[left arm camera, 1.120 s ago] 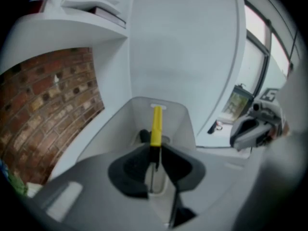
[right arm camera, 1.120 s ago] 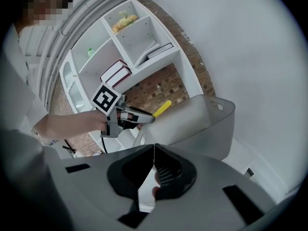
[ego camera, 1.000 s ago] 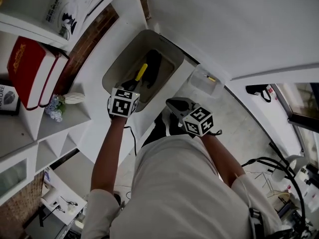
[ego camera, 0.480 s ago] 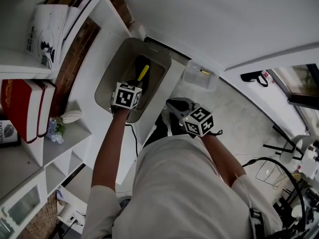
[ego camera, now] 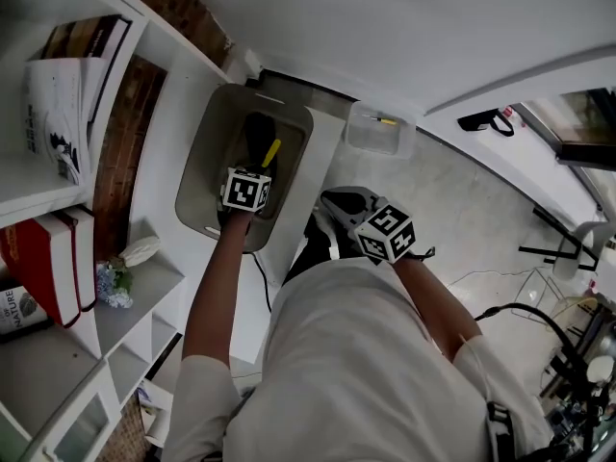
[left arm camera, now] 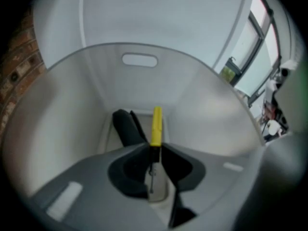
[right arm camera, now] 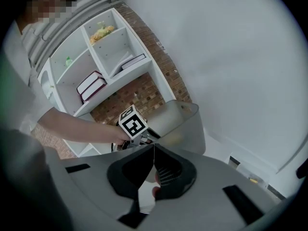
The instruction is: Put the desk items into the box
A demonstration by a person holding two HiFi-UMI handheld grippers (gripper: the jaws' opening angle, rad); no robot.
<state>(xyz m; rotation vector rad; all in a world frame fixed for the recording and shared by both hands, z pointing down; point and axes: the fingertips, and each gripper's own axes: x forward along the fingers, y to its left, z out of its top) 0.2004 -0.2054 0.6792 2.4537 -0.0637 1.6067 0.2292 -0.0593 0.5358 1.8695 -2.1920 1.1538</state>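
A grey plastic box (ego camera: pixel 198 166) stands on the white desk. My left gripper (ego camera: pixel 260 168) reaches down into it, shut on a slim yellow-handled tool (ego camera: pixel 272 151). In the left gripper view the tool's yellow end (left arm camera: pixel 156 125) sticks out past the jaws toward the box floor, beside a black object (left arm camera: pixel 127 127) lying inside. That black object (ego camera: pixel 255 131) also shows in the head view. My right gripper (ego camera: pixel 333 201) hovers to the right of the box, close to the person's body. Its jaws meet at the tips (right arm camera: pixel 154 148) with nothing between them.
A small clear container (ego camera: pixel 380 131) with a little yellow item sits on the desk right of the box. White shelves (ego camera: pixel 58 210) with books and a small bouquet run along the left. A brick wall lies behind. The box has a handle slot (left arm camera: pixel 139 60) in its far wall.
My left gripper has sunk from above the box rim down into the box, still holding the yellow tool. The right gripper stays about where it was.
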